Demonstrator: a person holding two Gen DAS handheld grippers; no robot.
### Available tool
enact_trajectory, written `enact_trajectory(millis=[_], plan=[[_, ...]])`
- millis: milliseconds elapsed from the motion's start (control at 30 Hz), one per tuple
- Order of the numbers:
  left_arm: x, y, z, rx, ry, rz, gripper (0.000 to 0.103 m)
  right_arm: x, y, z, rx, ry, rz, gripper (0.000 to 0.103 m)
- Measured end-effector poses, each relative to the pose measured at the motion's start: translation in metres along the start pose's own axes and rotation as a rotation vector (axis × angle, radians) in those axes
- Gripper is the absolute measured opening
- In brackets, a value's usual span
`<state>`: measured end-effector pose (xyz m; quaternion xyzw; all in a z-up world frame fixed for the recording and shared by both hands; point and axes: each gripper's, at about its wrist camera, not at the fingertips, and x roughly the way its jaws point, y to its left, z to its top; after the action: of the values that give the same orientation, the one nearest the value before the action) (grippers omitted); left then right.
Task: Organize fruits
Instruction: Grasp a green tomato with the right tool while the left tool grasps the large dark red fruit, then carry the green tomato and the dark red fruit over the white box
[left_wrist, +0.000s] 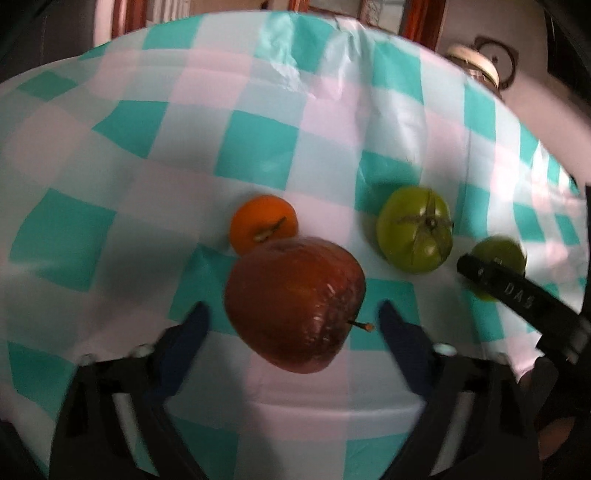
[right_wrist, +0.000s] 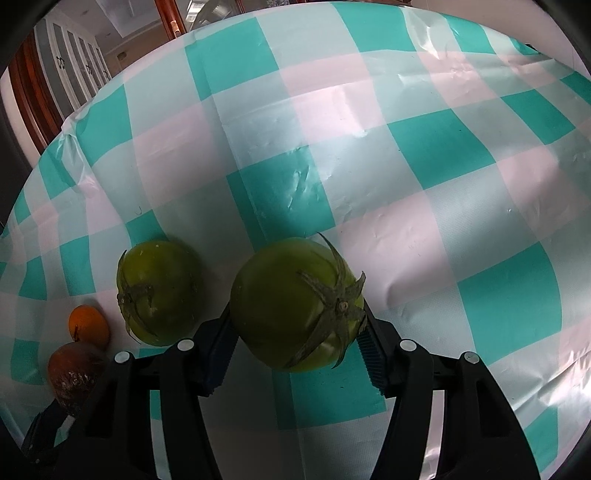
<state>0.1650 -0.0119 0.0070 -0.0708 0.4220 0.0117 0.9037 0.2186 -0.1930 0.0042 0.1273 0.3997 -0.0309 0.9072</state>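
Note:
In the left wrist view a dark red apple (left_wrist: 295, 306) lies on the checked tablecloth between the open fingers of my left gripper (left_wrist: 293, 314); the fingers stand apart from it on both sides. An orange fruit (left_wrist: 264, 222) touches the apple's far side. A green tomato (left_wrist: 415, 234) lies to the right. In the right wrist view my right gripper (right_wrist: 297, 325) is shut on a second green tomato (right_wrist: 295, 306). The first green tomato (right_wrist: 159, 291), the orange fruit (right_wrist: 88, 325) and the apple (right_wrist: 74, 371) lie to its left.
The teal, white and pink checked tablecloth (right_wrist: 406, 166) covers the table. The right gripper's black finger (left_wrist: 517, 295) reaches in at the right of the left wrist view. A lamp (left_wrist: 476, 62) and wooden furniture stand beyond the table's far edge.

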Motion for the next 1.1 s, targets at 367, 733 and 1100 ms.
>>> enact_trajectory(millis=[367, 733, 1100], plan=[[-0.022, 0.023, -0.011, -0.051, -0.052, -0.152, 0.064, -0.01, 0.0, -0.008, 0.01, -0.006, 0.02, 0.059], [-0.086, 0.07, -0.088, -0.195, -0.012, -0.221, 0.064, -0.011, -0.011, -0.009, 0.053, -0.018, 0.078, 0.059], [-0.092, 0.049, -0.087, -0.109, -0.086, -0.201, 0.064, -0.033, -0.047, -0.014, 0.143, -0.119, 0.176, 0.059]])
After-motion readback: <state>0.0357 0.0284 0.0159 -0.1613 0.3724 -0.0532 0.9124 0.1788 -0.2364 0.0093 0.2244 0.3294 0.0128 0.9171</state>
